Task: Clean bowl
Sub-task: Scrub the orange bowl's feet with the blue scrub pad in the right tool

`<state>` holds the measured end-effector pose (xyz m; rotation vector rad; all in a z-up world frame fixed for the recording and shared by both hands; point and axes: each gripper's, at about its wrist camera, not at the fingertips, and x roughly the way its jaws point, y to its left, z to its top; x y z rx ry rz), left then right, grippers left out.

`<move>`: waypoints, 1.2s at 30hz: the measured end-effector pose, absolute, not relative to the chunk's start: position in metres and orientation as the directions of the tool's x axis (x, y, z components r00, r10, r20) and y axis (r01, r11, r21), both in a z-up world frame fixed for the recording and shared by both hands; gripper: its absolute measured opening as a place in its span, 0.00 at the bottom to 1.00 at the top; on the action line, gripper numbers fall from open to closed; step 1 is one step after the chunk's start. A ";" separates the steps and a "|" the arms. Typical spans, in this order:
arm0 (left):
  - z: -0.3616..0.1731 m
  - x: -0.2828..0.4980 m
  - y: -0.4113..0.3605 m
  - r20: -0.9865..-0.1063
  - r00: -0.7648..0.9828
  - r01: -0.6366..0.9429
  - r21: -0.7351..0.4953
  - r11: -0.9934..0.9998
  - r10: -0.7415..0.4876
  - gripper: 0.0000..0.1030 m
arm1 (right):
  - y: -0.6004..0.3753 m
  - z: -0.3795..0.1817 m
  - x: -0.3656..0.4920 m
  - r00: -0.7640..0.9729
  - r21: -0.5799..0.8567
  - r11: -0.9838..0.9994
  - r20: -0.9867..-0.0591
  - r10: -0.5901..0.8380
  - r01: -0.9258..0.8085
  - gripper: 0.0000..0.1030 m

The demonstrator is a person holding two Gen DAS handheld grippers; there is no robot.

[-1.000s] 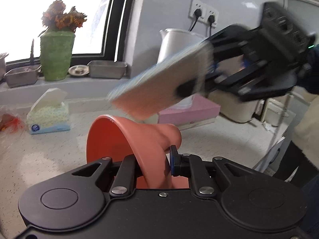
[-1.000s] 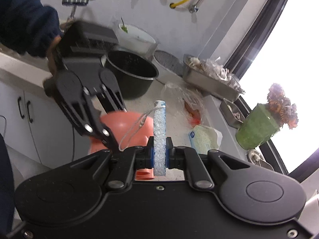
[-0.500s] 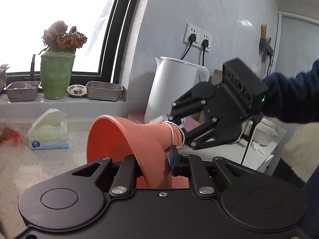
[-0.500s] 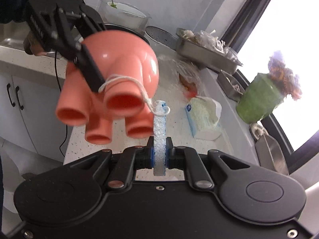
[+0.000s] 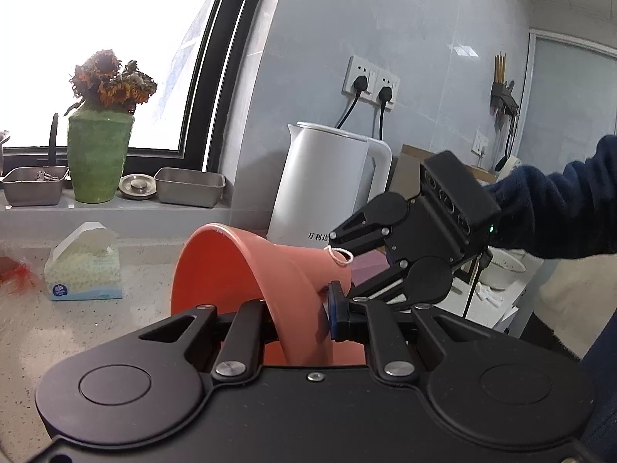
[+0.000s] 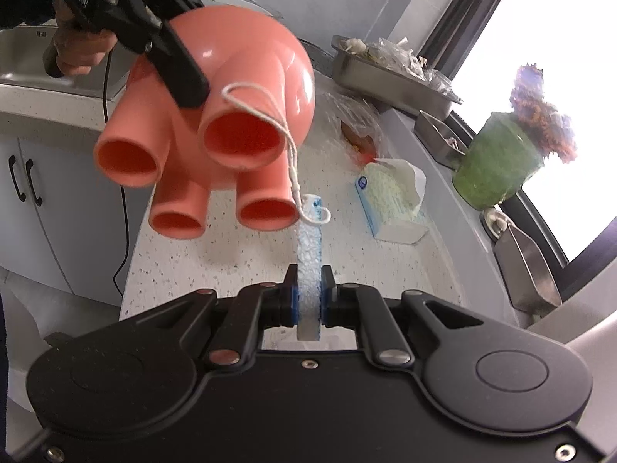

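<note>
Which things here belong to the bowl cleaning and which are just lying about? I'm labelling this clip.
In the job:
- pink bowl, held by the left gripper
- sponge, held by the right gripper

Lying about:
- tissue box
- kettle
- green vase
- steel trays
- plastic bag

surface: pale speckled stone countertop (image 6: 239, 254), frame centre | on it: green-and-white soft tissue pack (image 6: 389, 200), centre right | crumpled clear plastic bag (image 6: 356, 123), above it

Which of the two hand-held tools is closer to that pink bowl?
Left. The left gripper has its jaws clamped on the pink bowl; the right gripper holds a sponge just short of the bowl's feet.
</note>
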<state>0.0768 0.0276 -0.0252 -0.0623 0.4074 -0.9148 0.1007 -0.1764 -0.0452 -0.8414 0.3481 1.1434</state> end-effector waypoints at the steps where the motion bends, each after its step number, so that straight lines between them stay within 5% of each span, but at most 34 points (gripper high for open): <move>1: -0.024 0.077 0.028 -0.312 0.541 0.755 -0.228 0.615 -0.781 0.14 | -0.177 -0.046 0.100 0.405 -0.405 0.163 -0.639 0.654 -0.900 0.11; 27: -0.016 0.088 0.027 -0.259 0.605 0.709 -0.257 0.657 -0.753 0.14 | -0.166 -0.073 0.038 0.320 -0.378 0.066 -0.663 0.677 -0.923 0.11; 36: -0.030 0.103 0.020 -0.304 0.629 0.672 -0.250 0.697 -0.716 0.13 | -0.163 -0.070 0.013 0.284 -0.364 0.036 -0.659 0.696 -0.931 0.11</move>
